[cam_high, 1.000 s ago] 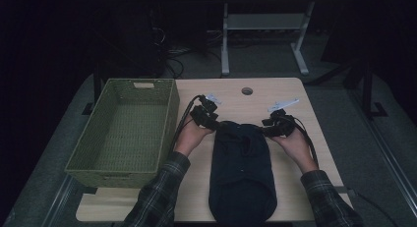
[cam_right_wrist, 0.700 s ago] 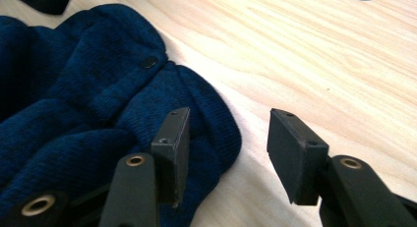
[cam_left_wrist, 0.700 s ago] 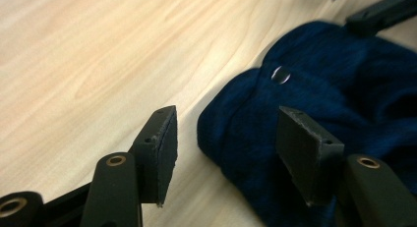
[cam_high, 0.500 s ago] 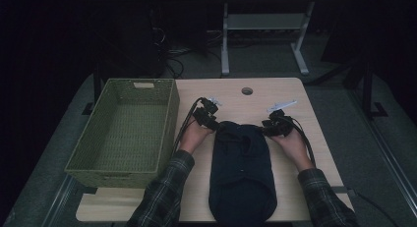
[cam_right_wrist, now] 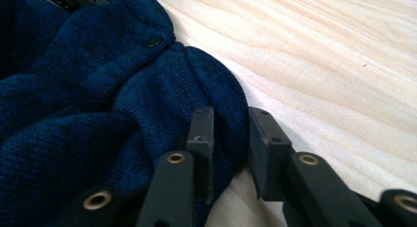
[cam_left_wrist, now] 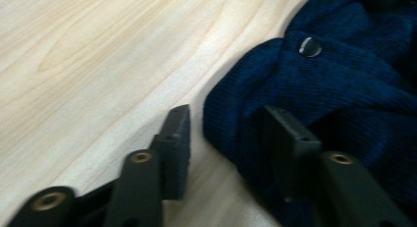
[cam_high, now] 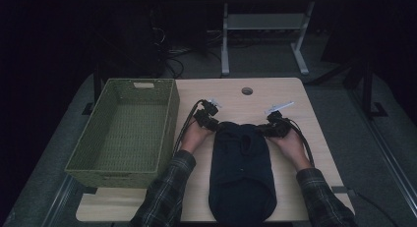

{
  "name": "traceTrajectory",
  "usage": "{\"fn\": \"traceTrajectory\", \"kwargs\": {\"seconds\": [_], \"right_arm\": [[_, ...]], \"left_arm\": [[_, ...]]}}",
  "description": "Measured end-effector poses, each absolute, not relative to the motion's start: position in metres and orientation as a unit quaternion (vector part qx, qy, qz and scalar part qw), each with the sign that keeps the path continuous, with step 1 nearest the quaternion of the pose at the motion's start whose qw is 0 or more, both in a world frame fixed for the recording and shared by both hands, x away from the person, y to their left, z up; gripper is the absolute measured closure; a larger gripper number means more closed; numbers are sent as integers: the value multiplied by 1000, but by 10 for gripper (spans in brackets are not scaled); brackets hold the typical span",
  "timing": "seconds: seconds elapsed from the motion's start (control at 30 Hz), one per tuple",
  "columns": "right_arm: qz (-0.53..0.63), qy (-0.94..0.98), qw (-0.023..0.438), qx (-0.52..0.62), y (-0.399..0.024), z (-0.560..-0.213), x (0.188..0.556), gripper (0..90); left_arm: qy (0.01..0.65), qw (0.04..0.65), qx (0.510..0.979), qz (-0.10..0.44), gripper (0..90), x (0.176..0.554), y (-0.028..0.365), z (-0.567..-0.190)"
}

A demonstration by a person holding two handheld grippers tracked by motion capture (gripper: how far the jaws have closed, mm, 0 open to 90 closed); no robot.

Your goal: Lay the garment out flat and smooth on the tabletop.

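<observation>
1. On the pale wooden table point(cam_high: 295, 97), a dark blue knitted garment point(cam_high: 241, 168) lies lengthwise between the person's two hands, its near end at the table's front edge. No brand, label or writing can be read on anything.
2. The knit is finely ribbed and soft, bunched into rounded folds at its far end; a small dark round button point(cam_left_wrist: 310, 46) sits on it in the left gripper view.
3. The left gripper point(cam_high: 212, 123) is at the garment's far left corner. Its jaws have just been closing; a fold of the knit lies between them, with the right pad against the cloth and the left pad still apart from it, over bare wood.
4. The right gripper point(cam_high: 273, 127) is at the far right corner. Its jaws have just been closing too, and the flat black pads point(cam_right_wrist: 202, 133) now pinch a rounded fold of the knit.
5. The table top shows a smooth, light grain and a round hole point(cam_high: 247, 91) near its far edge.
6. A green woven basket point(cam_high: 169, 114), rectangular with a slot handle, stands to the left.
</observation>
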State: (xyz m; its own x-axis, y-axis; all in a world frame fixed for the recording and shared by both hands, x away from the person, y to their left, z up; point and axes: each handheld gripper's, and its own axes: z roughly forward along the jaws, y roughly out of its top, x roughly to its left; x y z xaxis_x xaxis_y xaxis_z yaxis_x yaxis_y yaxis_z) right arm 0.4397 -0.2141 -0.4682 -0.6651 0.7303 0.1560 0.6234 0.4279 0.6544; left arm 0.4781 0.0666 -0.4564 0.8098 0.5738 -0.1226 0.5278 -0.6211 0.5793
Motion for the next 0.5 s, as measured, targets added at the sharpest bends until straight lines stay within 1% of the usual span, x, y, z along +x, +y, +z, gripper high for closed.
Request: {"fn": "traceTrajectory", "kwargs": {"seconds": [0.1, 0.17, 0.2, 0.33, 0.43, 0.5], "right_arm": [[351, 844, 77, 398, -213, -468, 439, 774], [345, 848, 84, 394, -212, -467, 439, 784], [344, 848, 87, 394, -210, -466, 438, 787], [338, 851, 96, 389, -209, -464, 437, 795], [333, 854, 104, 387, -208, -462, 436, 798], [331, 854, 107, 387, -208, -460, 435, 798]], "left_arm": [[311, 314, 897, 31, 690, 477, 65, -456], [312, 310, 897, 32, 734, 476, 65, -455], [306, 303, 902, 35, 744, 476, 66, -453], [316, 297, 900, 36, 768, 474, 65, -450], [323, 301, 896, 40, 773, 472, 64, -448], [315, 297, 900, 46, 775, 471, 65, -443]]}}
